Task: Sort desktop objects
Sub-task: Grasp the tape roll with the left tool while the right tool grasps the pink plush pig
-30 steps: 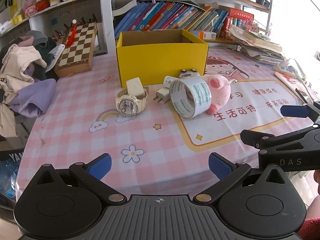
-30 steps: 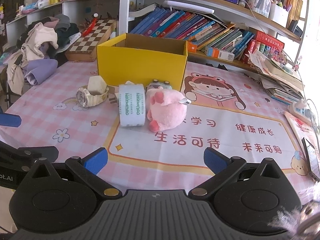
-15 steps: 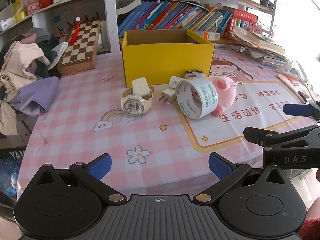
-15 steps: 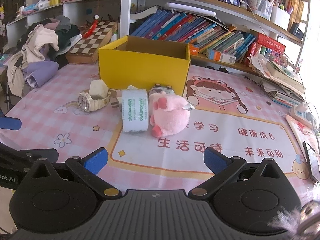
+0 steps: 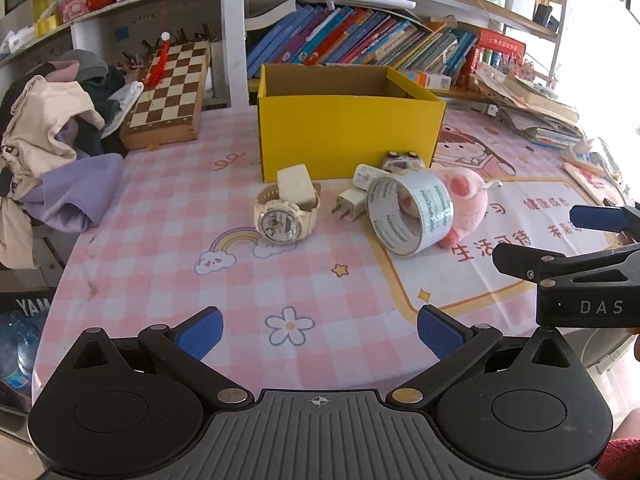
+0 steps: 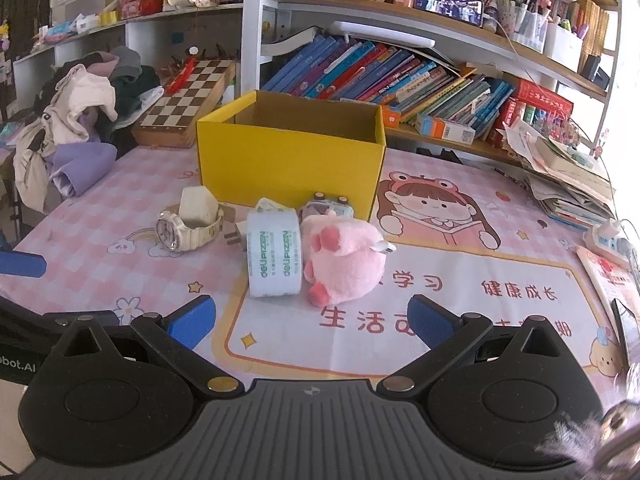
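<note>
An open yellow box stands on the pink checked tablecloth. In front of it lie a cream wristwatch with a white block in its strap, a white plug charger, a roll of clear tape on edge, a pink plush pig and a small toy car. My left gripper is open and empty, well short of the objects. My right gripper is open and empty, near the tape and pig.
A chessboard and a heap of clothes lie at the back left. Bookshelves run behind the box. Stacked papers and a power strip sit at the right. The table's near edge is just under both grippers.
Both grippers have risen and drawn back a little, so the objects look smaller and further off. Nothing on the table has moved. Both grippers stay open.
</note>
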`<state>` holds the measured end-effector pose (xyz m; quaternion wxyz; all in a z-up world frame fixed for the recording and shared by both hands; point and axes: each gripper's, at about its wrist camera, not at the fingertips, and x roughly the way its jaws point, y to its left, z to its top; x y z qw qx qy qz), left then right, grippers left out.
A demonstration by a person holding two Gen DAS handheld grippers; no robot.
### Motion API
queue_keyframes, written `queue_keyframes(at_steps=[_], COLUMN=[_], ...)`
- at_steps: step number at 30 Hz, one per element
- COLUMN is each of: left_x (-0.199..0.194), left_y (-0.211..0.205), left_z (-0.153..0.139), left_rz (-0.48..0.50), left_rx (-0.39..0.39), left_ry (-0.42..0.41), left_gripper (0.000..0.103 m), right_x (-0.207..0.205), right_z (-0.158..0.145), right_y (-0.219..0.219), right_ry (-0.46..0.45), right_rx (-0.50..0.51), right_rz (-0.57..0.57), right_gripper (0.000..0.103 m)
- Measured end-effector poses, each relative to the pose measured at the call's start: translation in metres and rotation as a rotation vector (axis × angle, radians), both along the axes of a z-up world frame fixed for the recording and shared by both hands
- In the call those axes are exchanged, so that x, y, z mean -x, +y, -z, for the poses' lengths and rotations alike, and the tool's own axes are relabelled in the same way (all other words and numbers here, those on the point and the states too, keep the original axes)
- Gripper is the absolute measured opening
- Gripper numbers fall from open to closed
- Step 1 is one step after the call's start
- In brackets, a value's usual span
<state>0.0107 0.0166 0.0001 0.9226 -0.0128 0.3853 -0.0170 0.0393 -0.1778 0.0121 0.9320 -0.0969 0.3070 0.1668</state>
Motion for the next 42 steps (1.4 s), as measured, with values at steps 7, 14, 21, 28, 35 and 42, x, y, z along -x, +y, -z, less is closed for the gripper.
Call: queue_keyframes(at_steps=[7,14,21,28,35,42], left_x=[-0.01,-0.028,-0.048,-0.07,-0.088,-0.101], left_y=[-0.002,-0.01,-0.024,-0.048,-0.073,-0.089], left_z=[0.0,-0.001,-0.001,0.0,0.004,0.028], left_rz=[-0.009,-0.014,-0.003,0.058,0.122,0.155], left_rx=[-0.002,-0.013,-0.026,-0.028,-0.053,-0.094], left_ry=[0.002,-0.008,-0.018,-0.032,-0.072,-0.084], left_gripper=[0.103,0.103,0.103,0.103,0.103,0.103], right_x=[-0.015,-0.039,-0.066,-0.094,-0.122,-0.134], right_z=[-0.002,-0.004,-0.006,-0.001,0.009,0.027], right_y=[-0.003,-0.01,-0.022,-0.038,-0.049,-0.048], right_ry=[-0.003,-0.006,-0.007,0.014,0.048,0.06], right_rx=[-0.014,-0.03,-0.052,-0.077,-0.107,-0.145], right_rz=[0.001,-0.002,-0.008,-0.021,-0.051,-0.111], right_gripper=[0.103,0.102,0.098,0.092,0.084,0.08])
